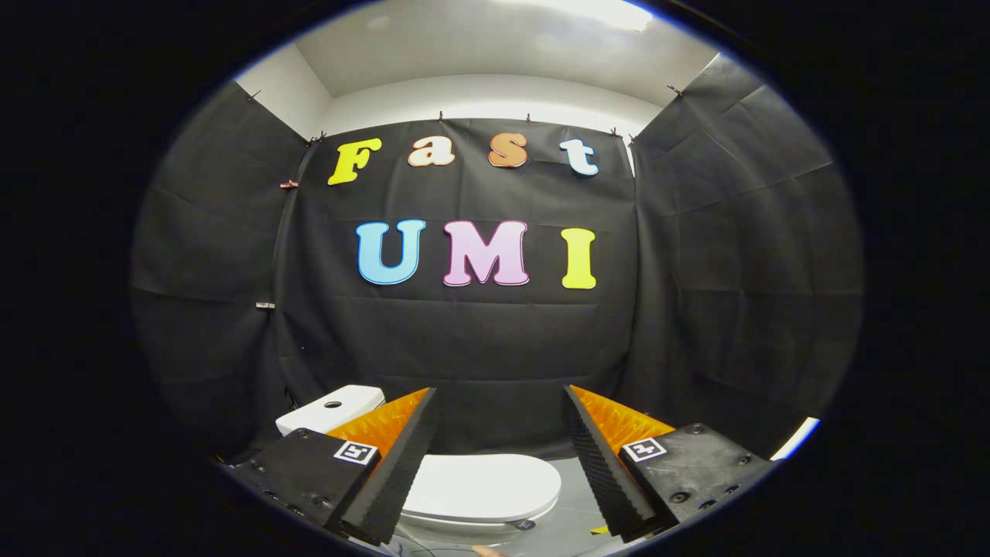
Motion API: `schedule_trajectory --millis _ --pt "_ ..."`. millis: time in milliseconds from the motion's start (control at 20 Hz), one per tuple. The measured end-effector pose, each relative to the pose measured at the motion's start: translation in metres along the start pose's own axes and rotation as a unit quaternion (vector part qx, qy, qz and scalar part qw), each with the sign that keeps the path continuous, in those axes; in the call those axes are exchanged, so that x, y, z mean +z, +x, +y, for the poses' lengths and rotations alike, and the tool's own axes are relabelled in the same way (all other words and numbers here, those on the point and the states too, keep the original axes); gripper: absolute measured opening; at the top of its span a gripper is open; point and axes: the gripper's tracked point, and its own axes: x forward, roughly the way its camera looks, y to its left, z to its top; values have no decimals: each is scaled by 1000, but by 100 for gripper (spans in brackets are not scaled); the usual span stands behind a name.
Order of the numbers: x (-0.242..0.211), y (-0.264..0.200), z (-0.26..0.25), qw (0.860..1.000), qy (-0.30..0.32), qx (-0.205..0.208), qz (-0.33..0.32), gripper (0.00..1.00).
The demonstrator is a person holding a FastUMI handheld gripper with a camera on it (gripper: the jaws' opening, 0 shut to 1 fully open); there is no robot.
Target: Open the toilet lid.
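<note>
Tongs (499, 433) gape wide, holding nothing, poised above the closed toilet lid (479, 486), probably lining up with its front edge; cistern (329, 408) sits behind

Claw fingers (402, 456) hide the toilet lid's (483, 486) left edge; cistern (329, 408) partly hidden.

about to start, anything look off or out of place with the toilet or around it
Nothing stands out. The toilet lid lies flat and closed on the bowl, showing no crack or spill, and the tank sits upright behind it against the black cloth wall. The gripper is open above the lid, its fingers apart and touching nothing.
</note>
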Motion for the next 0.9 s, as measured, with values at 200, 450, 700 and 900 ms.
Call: schedule_trajectory --millis 200,450,700,900 --pt "-4 1 -2 1000 4 -10 7 99" --pt "-15 0 -17 1000 13 -16 19 99" --pt "-27 7 -31 999 36 -29 28 99" --pt "-49 15 -55 996 60 -42 46 99"
